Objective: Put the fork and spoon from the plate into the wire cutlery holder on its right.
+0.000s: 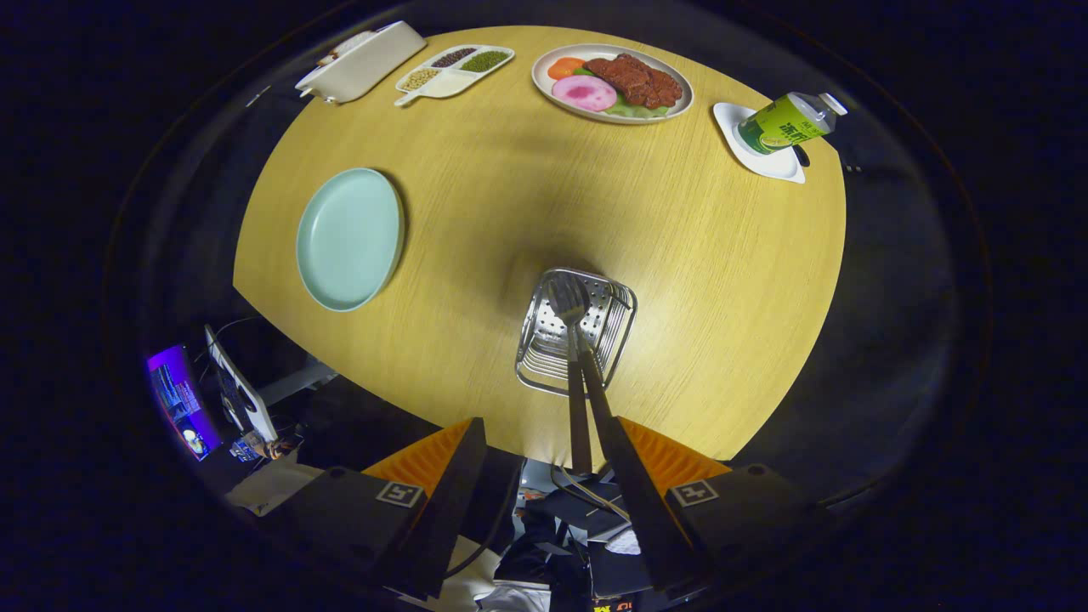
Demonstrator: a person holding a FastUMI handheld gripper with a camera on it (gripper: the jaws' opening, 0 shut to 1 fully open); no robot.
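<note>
Plate (349, 238), bare, lies near the table's (697, 255) left edge. Holder (575, 333) stands right of it by the near edge, spoon (568, 299) and fork (580, 399) upright inside. Gripper (557, 476) hangs above, fingers spread, grasping nothing.

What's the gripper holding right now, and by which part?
Nothing. The gripper has its jaws wide open; both cutlery handles rise between them from the wire holder.

Nothing readable here: the print on the green can (786, 121) beside the food plate (612, 82) is too blurred.
</note>
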